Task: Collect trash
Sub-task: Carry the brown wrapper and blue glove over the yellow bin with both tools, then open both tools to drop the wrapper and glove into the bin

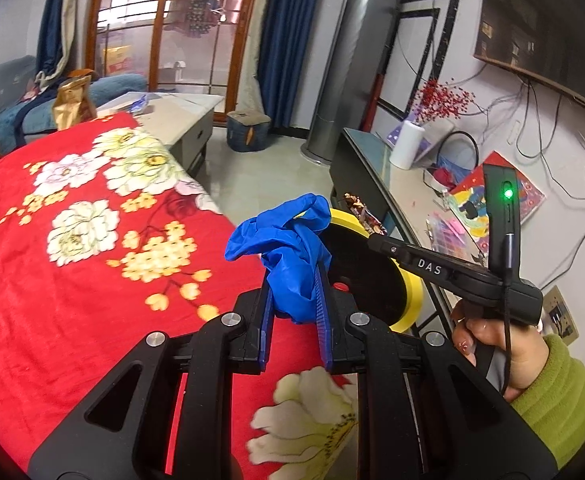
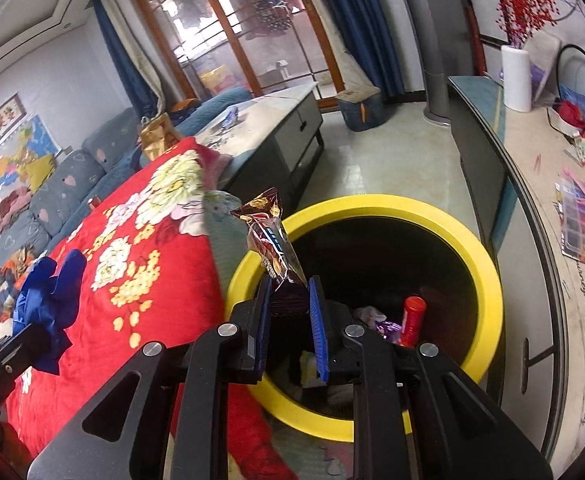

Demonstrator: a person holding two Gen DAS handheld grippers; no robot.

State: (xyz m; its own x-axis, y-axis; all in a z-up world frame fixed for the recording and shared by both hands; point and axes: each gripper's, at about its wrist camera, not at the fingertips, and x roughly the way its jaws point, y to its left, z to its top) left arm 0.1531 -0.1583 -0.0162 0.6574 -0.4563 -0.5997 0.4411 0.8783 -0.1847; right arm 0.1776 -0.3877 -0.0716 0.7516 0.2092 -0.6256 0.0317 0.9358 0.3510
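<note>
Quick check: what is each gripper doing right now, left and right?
Left gripper: shut on the blue glove.
Right gripper: shut on the snack wrapper, above the yellow-rimmed bin.

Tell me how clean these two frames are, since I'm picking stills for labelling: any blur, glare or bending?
Left wrist view: strong fisheye bending with dark corners; the blue glove is sharp, the red floral blanket smears low down. Right wrist view: same bending; the snack wrapper glints, and the yellow-rimmed bin is dark inside.
</note>
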